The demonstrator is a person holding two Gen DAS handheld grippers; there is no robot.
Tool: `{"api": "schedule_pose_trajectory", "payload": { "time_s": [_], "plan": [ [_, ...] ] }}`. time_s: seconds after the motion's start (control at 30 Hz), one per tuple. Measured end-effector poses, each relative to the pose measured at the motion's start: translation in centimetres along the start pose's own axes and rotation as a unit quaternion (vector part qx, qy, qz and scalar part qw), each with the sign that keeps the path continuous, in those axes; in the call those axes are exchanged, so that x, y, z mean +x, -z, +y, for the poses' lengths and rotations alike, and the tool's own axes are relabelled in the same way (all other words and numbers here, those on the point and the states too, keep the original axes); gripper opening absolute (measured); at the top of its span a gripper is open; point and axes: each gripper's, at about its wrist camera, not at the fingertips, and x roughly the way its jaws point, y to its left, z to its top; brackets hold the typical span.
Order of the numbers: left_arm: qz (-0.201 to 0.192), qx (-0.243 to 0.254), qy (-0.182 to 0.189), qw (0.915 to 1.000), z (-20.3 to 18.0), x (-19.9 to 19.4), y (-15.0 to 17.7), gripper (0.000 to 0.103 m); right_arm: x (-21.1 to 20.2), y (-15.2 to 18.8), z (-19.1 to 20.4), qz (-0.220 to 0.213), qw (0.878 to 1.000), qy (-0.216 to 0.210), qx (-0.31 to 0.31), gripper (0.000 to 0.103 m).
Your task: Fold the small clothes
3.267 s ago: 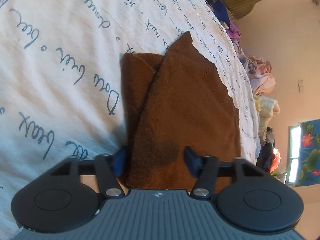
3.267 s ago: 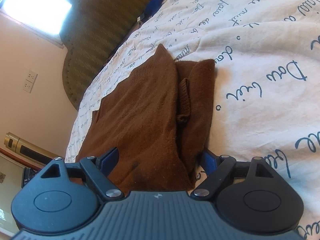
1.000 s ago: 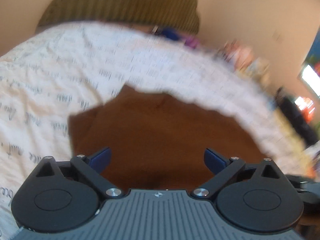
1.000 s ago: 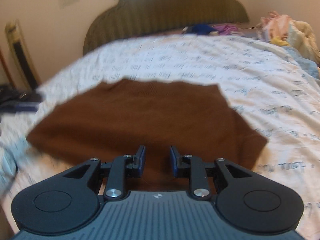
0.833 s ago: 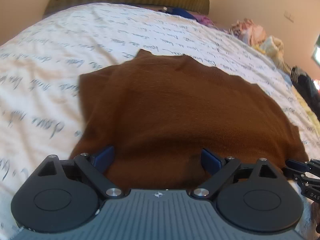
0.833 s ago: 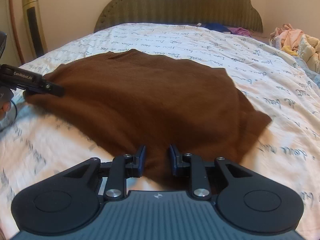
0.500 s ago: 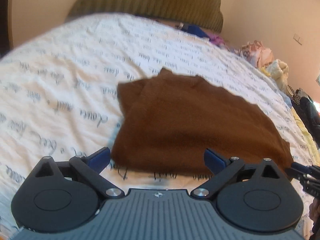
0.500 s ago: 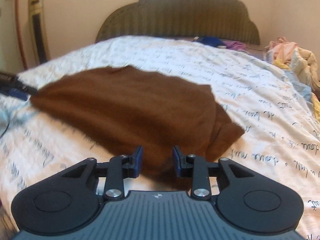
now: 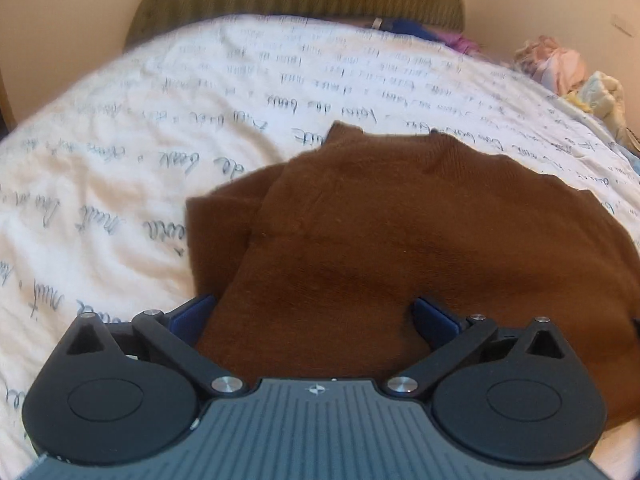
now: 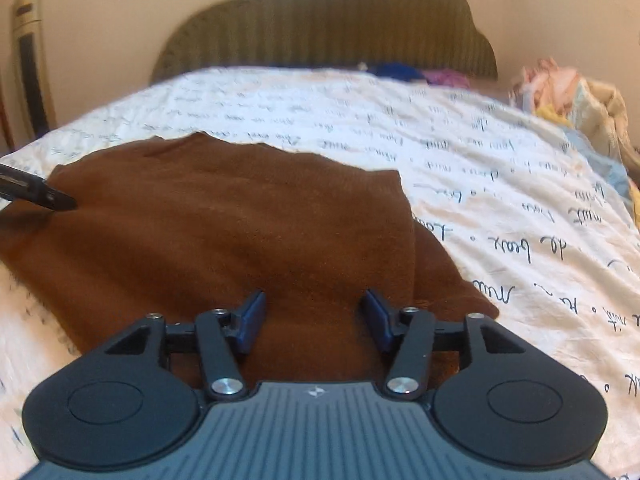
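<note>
The left gripper [image 9: 314, 314] and right gripper [image 10: 314, 320] are both opening, gripping nothing, over the near edge of the brown sweater [image 9: 400, 232], which is lying lengthwise between them.

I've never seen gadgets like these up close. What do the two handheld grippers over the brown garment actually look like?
Both look alike. The left gripper and right gripper each have a grey ribbed body with a small star-like mark, two round black discs at the sides, and black linkage bars joined by silver pins. Their fingers carry blue pads. No cables, hands or sleeves show.
</note>
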Motion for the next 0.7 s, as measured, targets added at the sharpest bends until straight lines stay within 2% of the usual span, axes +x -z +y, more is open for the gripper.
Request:
{"api": "schedule_pose_trajectory", "payload": {
  "time_s": [0.1,0.17,0.2,0.27,0.37,0.4,0.5,0.63,0.7],
  "plan": [
    [-0.002,-0.012,0.018,0.9998,1.4,-0.6,0.8,0.103,-1.4,1.2,-0.8,-0.006,1.0,0.003,-0.001,0.054],
    [0.0,-0.008,0.019,0.9998,2.1,-1.4,1.4,0.103,-2.2,1.8,-1.0,-0.002,1.0,0.022,-0.017,0.064],
    [0.004,-0.005,0.021,0.9998,2.4,-2.0,1.7,0.103,-2.5,1.8,-1.4,0.01,1.0,0.026,-0.005,0.071],
    [0.012,0.004,0.025,0.9996,3.3,-2.8,2.0,0.103,-3.3,1.5,-2.3,0.024,0.999,0.023,0.024,0.072],
    [0.028,-0.017,0.026,0.9991,5.0,-3.3,1.7,0.103,-3.9,0.4,-1.3,0.013,0.999,0.044,0.009,0.072],
    [0.03,-0.015,0.021,0.9992,5.2,-3.4,1.4,0.103,-3.7,-0.2,-0.8,0.006,0.999,0.048,0.011,0.072],
    [0.034,-0.019,0.016,0.9991,5.5,-3.4,1.2,0.103,-2.2,-2.5,0.2,-0.006,0.999,0.021,0.038,0.072],
    [0.026,-0.025,0.012,0.9993,5.2,-4.0,0.7,0.103,2.0,-5.5,1.3,-0.003,0.998,0.034,0.05,0.072],
    [0.026,-0.031,0.016,0.9991,5.2,-4.3,0.3,0.103,4.5,-7.1,1.7,0.013,0.998,0.036,0.053,0.072]
  ]
}}
